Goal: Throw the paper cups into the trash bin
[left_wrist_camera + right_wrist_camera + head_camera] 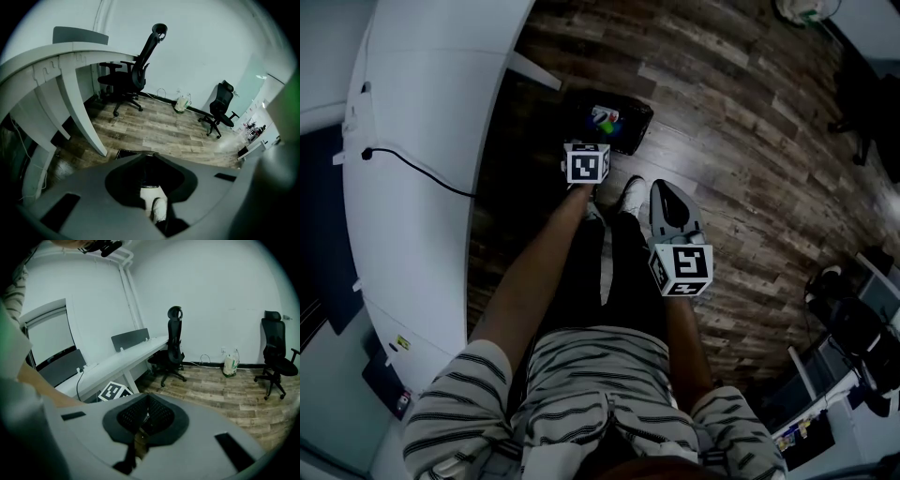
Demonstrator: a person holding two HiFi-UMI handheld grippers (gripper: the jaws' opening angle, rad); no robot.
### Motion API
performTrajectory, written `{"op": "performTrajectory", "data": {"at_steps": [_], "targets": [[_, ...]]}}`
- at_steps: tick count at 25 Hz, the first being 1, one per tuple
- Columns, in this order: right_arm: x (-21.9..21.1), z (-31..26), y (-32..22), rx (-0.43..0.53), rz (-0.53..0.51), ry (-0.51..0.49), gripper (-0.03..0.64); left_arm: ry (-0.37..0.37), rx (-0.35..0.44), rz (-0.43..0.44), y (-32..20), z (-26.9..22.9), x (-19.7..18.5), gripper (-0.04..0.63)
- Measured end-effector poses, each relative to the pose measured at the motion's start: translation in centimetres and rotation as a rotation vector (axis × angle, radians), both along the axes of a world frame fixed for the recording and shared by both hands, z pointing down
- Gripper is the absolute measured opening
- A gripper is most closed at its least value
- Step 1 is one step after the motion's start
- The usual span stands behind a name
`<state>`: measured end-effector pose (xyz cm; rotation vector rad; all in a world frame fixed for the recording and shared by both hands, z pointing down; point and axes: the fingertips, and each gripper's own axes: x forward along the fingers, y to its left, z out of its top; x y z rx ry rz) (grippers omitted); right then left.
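No paper cup shows in any view. The black trash bin (619, 127) stands on the wood floor beside the white desk, with green and blue items inside it. My left gripper (146, 154) hangs just short of the bin, its marker cube (587, 164) over the bin's near edge. Its jaws meet at the tips with nothing between them. A dark edge of the bin (123, 153) shows just past those tips. My right gripper (664, 192) hangs lower right of the bin, jaws together and empty. The left gripper's cube (113, 391) shows in the right gripper view.
A long curved white desk (431, 141) with a black cable (412, 164) runs along the left. The person's white shoes (630, 194) stand just short of the bin. Black office chairs (133, 77) (276, 355) and a white bag (229, 365) stand by the far wall.
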<state>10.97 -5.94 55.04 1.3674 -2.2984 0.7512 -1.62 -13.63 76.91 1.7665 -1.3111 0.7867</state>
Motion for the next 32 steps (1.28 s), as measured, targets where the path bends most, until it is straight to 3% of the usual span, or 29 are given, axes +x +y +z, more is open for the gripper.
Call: {"op": "performTrajectory", "data": {"at_steps": [11,32], "targets": [[-1.4,-3.5,-0.9,0.042,-0.018,0.005,0.009,0.017,0.054,-0.01,0.4,-5.1,-0.7,0.025],[-3.7,-9.4,-0.8,0.125,-0.064,-0.008,0.009,0.077,0.209,-0.051,1.2,-17.3,-1.4,0.023]]}}
